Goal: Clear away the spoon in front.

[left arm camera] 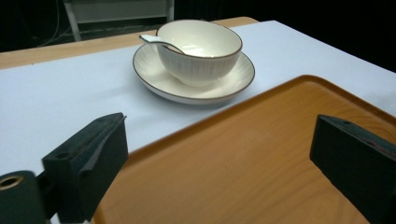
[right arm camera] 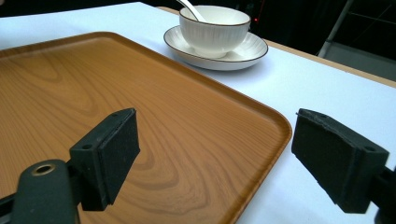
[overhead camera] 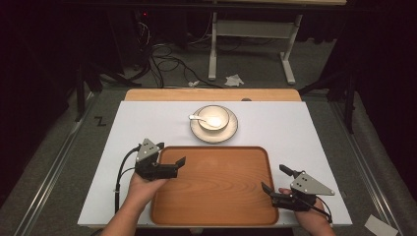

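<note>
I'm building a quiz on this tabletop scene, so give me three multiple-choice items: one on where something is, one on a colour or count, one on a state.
1. Where does the bowl stand?
A. on the saucer
B. on the tray
C. on the floor

2. What colour is the tray?
A. black
B. orange-brown wood
C. white

3. How do the jaws of the left gripper and right gripper stand?
A. both open, holding nothing
B. both shut on the tray
C. left shut on the spoon

Answers: 1 A, the bowl sits in the saucer beyond the tray. 2 B, wood grain shows in the right gripper view. 3 A, each gripper view shows a wide gap between its jaws.
</note>
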### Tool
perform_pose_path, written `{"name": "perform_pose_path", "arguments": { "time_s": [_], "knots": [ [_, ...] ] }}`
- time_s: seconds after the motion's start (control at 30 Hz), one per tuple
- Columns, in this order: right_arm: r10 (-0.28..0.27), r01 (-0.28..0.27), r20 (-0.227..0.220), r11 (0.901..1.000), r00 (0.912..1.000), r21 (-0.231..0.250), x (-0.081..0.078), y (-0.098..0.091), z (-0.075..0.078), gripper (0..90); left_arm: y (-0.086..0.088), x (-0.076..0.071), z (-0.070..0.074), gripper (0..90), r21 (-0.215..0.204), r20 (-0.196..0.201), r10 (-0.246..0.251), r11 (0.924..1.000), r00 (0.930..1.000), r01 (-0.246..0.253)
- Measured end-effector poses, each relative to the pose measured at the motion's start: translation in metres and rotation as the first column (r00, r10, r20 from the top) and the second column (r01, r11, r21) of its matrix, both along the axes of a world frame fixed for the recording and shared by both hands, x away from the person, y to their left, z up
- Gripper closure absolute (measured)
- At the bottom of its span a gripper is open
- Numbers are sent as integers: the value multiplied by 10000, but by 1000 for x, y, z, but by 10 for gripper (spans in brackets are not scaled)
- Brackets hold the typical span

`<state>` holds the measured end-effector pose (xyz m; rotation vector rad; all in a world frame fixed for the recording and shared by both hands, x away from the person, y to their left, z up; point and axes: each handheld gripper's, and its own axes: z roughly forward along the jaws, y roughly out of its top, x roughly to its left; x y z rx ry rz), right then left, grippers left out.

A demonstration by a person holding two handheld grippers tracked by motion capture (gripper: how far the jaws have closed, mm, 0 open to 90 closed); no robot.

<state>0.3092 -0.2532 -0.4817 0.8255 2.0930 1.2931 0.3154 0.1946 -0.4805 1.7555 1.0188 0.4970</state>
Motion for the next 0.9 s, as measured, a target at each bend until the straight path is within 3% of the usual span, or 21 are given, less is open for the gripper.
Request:
{"name": "perform_pose_path", "arguments": {
  "time_s": [0.17, 0.3, 0.67, 0.9],
  "knots": [
    [-38, 39, -77, 10000, 10000, 62, 1, -1, 0, 163, -4, 17, 8, 126, -201, -209, -118, 9997, 9997, 114],
    [45, -46, 29, 10000, 10000, 31, 1, -2, 0, 163, -8, 28, 14, 160, -54, -22, -50, 10000, 10000, 50],
    [71, -71, 5, 9999, 10000, 73, 1, -3, 0, 163, -15, 63, 17, 233, -446, -148, -71, 9990, 9999, 64],
    [76, -76, -1, 9999, 10000, 78, 1, -3, 0, 163, -19, 85, 17, 366, -634, -184, 275, 9976, 9995, -286]
  ]
}}
